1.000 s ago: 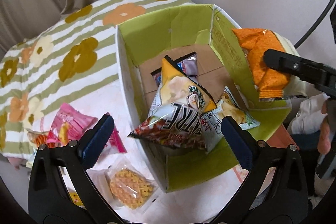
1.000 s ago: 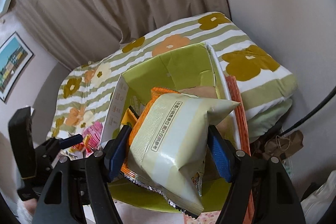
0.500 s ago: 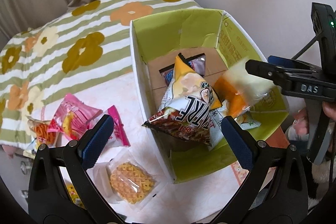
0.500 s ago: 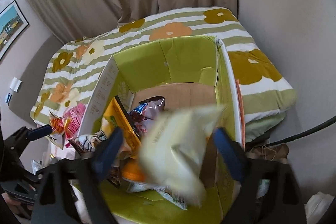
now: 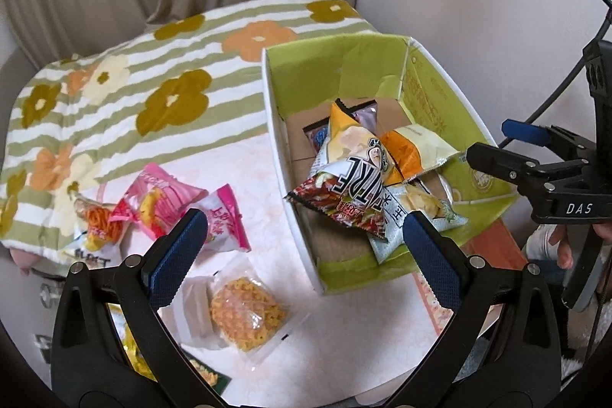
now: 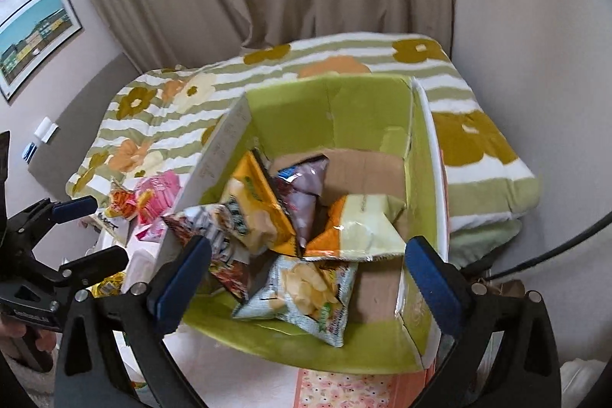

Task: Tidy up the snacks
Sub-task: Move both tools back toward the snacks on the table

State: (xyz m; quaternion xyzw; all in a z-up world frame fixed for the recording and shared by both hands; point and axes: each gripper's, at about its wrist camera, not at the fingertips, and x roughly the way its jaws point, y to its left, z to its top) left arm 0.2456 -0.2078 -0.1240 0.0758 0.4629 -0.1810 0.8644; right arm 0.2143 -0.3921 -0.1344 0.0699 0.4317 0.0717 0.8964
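1. Both tools gape wide, empty: right tool (image 6: 308, 272) above the green box (image 6: 367, 354) of bagged snacks.
2. Left tool (image 5: 306, 247) is nearer the noodle packet (image 5: 246, 312), lower centre on the counter (image 5: 260, 159), long axis diagonal.

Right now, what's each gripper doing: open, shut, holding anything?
Left gripper: open, holding nothing, above the table beside the green box.
Right gripper: open, empty, over the box; the orange-and-cream bag lies inside.

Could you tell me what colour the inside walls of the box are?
Lime green box, clearest in the right wrist view.
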